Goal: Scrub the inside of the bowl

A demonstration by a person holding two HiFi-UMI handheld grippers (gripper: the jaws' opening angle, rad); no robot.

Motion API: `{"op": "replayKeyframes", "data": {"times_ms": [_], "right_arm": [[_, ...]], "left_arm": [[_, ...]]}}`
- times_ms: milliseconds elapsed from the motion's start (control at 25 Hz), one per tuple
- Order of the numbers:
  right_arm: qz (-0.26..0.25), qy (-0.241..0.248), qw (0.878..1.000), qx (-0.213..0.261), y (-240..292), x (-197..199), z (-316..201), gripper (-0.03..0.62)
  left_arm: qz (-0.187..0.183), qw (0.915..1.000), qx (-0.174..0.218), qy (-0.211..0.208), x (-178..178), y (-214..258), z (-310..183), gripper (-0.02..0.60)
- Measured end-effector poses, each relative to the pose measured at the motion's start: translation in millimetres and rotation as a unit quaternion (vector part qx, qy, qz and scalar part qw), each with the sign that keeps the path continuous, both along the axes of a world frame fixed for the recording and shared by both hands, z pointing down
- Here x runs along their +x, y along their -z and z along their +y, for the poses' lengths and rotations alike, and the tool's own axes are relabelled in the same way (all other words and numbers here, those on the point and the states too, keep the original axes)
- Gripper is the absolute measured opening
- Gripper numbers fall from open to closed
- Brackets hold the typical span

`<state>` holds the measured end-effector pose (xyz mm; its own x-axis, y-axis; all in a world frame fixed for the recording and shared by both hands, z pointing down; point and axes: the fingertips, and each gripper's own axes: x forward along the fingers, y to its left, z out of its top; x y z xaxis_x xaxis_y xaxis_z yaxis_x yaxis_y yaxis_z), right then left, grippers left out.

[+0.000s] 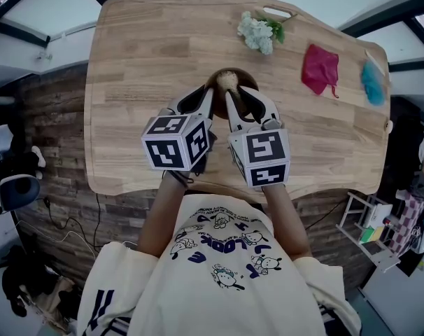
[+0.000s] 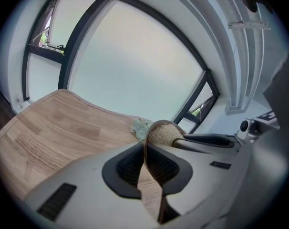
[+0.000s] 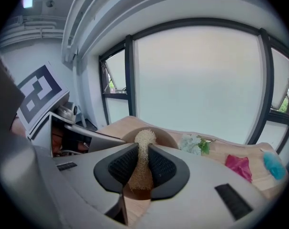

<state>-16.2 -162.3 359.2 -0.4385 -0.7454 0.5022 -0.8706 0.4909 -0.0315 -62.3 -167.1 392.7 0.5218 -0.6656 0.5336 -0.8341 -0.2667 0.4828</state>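
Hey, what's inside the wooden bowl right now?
A tan scrubber, clamped in the right gripper, stands inside the bowl; the left gripper pinches its rim. The grippers cover most of the bowl's floor.

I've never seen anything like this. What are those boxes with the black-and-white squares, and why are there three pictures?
There is no robot here. A person holds a hand tool, called a gripper, in each hand, and each tool has two fingers that pinch. The patterned cubes are part of those tools.

The head view comes from a camera on the person's head, looking down. The other two views come from a camera riding on each gripper, looking along its fingers.

On the wooden table stands a brown bowl. Farther back lie white flowers, a red cloth and a blue fluffy thing.

The left gripper is shut on the bowl's rim. The right gripper is shut on a tan, fibrous scrubber that points into the bowl.
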Motion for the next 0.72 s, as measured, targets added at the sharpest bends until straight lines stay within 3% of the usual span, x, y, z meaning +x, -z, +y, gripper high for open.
{"op": "replayKeyframes", "data": {"times_ms": [280,440,720], "right_arm": [[-0.037,-0.021,0.999,0.026,13,8,-3,0.063],[-0.013,-0.06,0.997,0.049,17,26,-9,0.063],[0.027,-0.073,0.995,0.057,16,34,-12,0.063]], "left_arm": [[0.008,0.9999,-0.011,0.005,-2,-4,1,0.049],[0.007,0.9999,-0.008,0.012,-5,-5,1,0.049],[0.013,0.9996,-0.007,0.023,-11,-1,-2,0.052]]}}
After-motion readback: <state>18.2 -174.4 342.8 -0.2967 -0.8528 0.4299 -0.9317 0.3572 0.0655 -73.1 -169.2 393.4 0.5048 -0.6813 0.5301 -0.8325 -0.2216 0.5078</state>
